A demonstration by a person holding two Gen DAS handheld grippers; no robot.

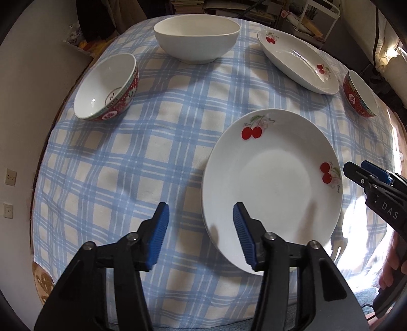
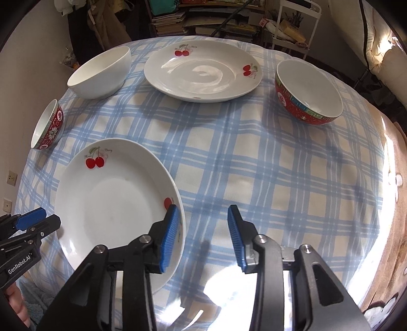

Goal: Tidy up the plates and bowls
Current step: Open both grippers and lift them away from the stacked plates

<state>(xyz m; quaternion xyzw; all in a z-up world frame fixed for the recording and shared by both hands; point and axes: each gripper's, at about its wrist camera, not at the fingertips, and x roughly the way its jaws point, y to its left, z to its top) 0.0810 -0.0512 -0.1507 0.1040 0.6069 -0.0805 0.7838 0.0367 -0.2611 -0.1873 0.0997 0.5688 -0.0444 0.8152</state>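
Note:
A white cherry plate (image 1: 274,183) lies near the table's front edge; it also shows in the right wrist view (image 2: 112,203). My left gripper (image 1: 201,224) is open and empty above its left rim. My right gripper (image 2: 202,226) is open and empty above its right rim. A second cherry plate (image 1: 297,61) (image 2: 203,71) lies at the back. A white bowl (image 1: 197,35) (image 2: 100,73) stands at the back left. One red patterned bowl (image 1: 106,87) (image 2: 48,124) is at the left, another (image 1: 360,94) (image 2: 309,91) at the right.
The table wears a blue checked cloth (image 1: 127,157) (image 2: 254,157). A white wire rack (image 2: 295,23) and shelves of books (image 2: 173,20) stand behind the table. A wall with sockets (image 1: 11,177) is at the left.

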